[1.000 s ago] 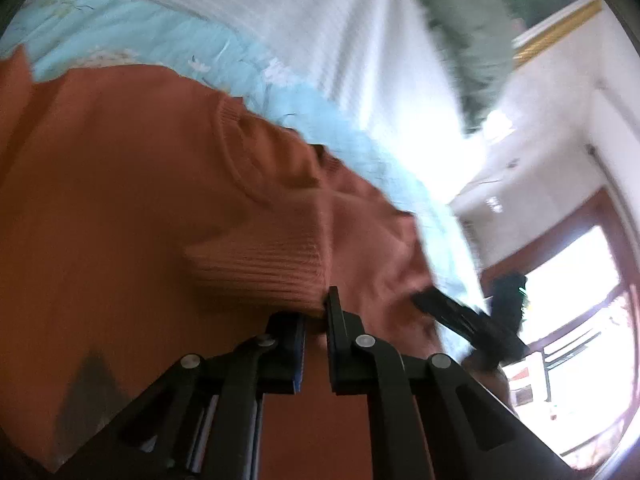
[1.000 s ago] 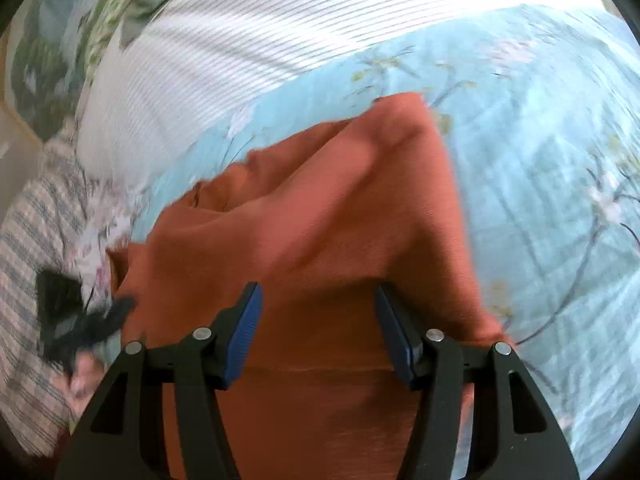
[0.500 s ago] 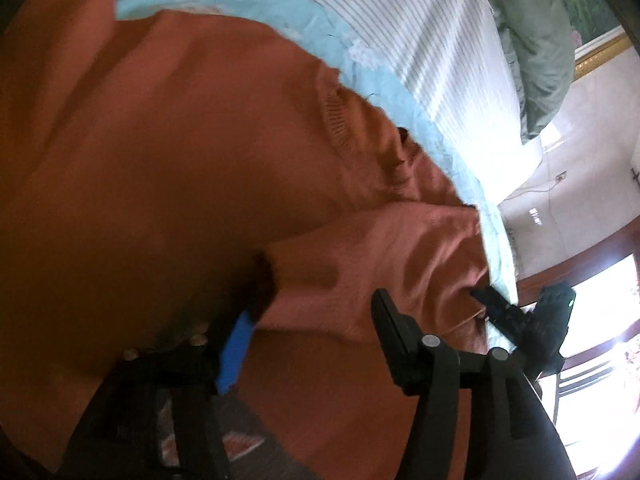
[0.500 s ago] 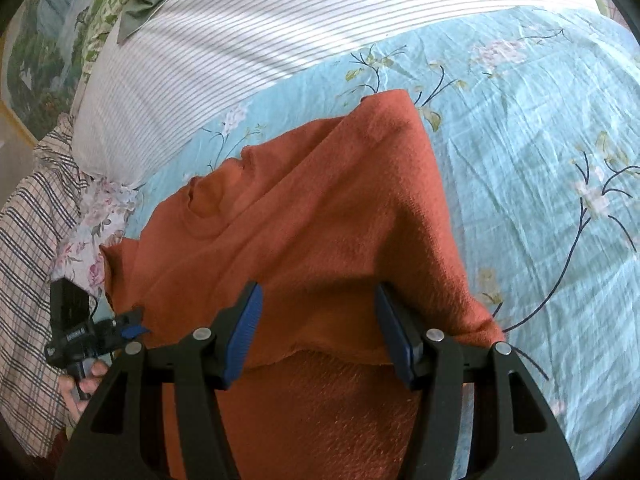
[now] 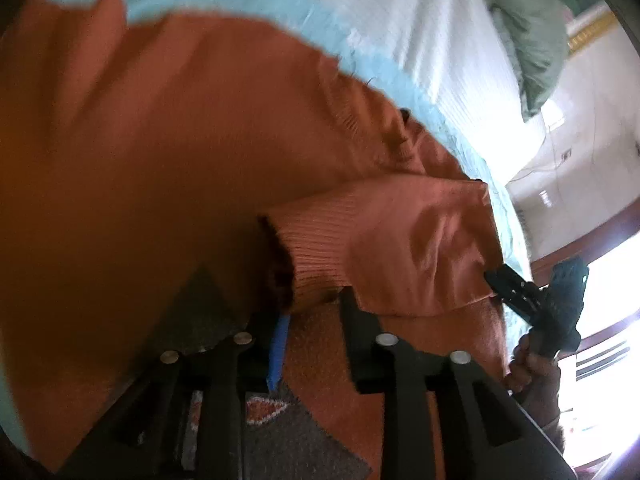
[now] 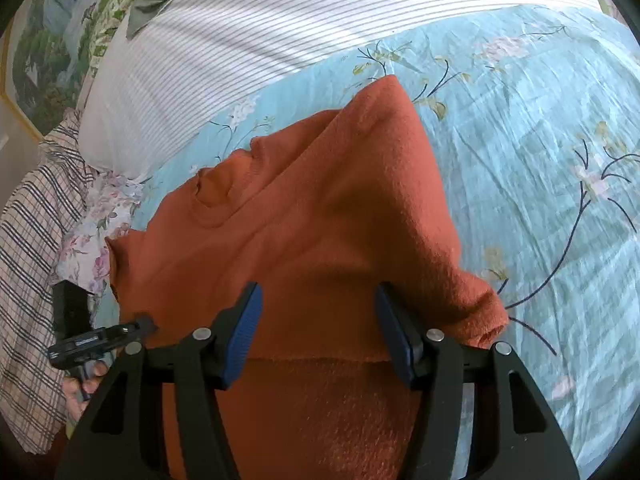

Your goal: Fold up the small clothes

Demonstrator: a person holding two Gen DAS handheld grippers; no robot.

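Between the spread fingers of my left gripper a ribbed cuff of the orange sweater is lying loose; the jaws are standing apart and gripping nothing, with the cuff's dark opening just ahead of the blue-padded finger. The sleeve is lying folded across the sweater's body, running off toward the right of this gripper, where my right gripper is showing as a dark shape at the sleeve's far edge, my hand wrapped around its handle. Beyond the sweater's neckline the pale blue bedsheet and a white striped pillow are showing, blurred.

I am holding my right gripper with its jaws wide apart as well, released, hovering over the sweater. A folded edge of the fabric is crossing directly between its blue pads, though I cannot tell whether they are touching the cloth. Ahead of it the sweater is rising to a peak, and a rolled sleeve end is sitting just beside the right finger. Around the garment the floral sheet is spreading, with the striped pillow beyond and a plaid cloth far to the left, where my left gripper is touching the sweater's edge.
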